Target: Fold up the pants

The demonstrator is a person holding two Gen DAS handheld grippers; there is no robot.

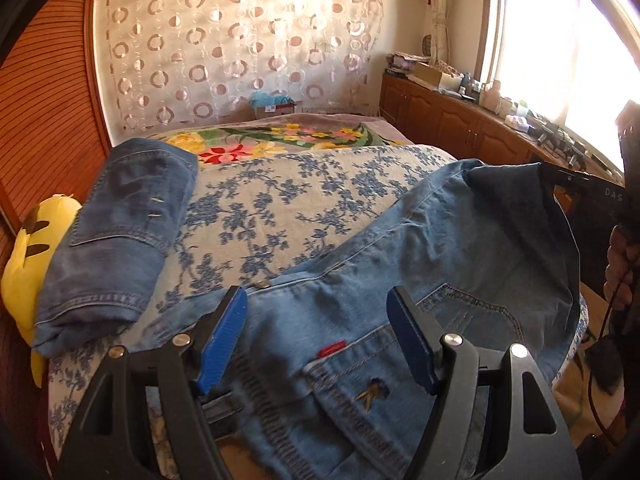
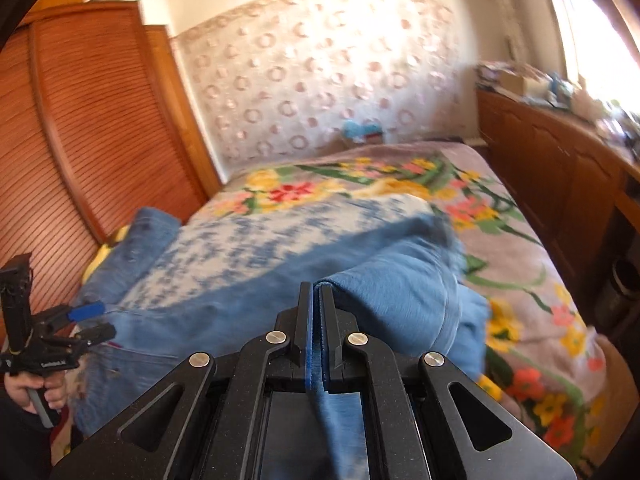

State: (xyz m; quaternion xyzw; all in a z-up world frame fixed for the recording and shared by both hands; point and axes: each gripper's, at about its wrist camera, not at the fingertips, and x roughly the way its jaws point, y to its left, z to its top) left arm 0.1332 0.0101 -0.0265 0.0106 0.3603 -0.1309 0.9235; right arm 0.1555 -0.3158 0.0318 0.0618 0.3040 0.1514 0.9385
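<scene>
Light blue jeans (image 1: 380,248) lie across the bed, back pocket with a red tag facing up. My left gripper (image 1: 320,320) hovers open over the waist end, its blue pads (image 1: 224,336) apart with denim lying under and between them. My right gripper (image 2: 316,292) is shut on a fold of the jeans (image 2: 392,300) and holds it raised; the picture is blurred. In the left wrist view the right gripper (image 1: 550,174) lifts the leg end at the right. In the right wrist view the left gripper (image 2: 92,322) sits at the far left, held by a hand (image 2: 24,390).
A second, darker pair of folded jeans (image 1: 116,232) rests at the bed's left side beside a yellow plush toy (image 1: 28,248). A slatted wooden wardrobe (image 2: 80,120) flanks the left. Wooden cabinets (image 1: 460,120) with clutter run under the window at the right. A cardboard box (image 1: 276,109) stands beyond the bed.
</scene>
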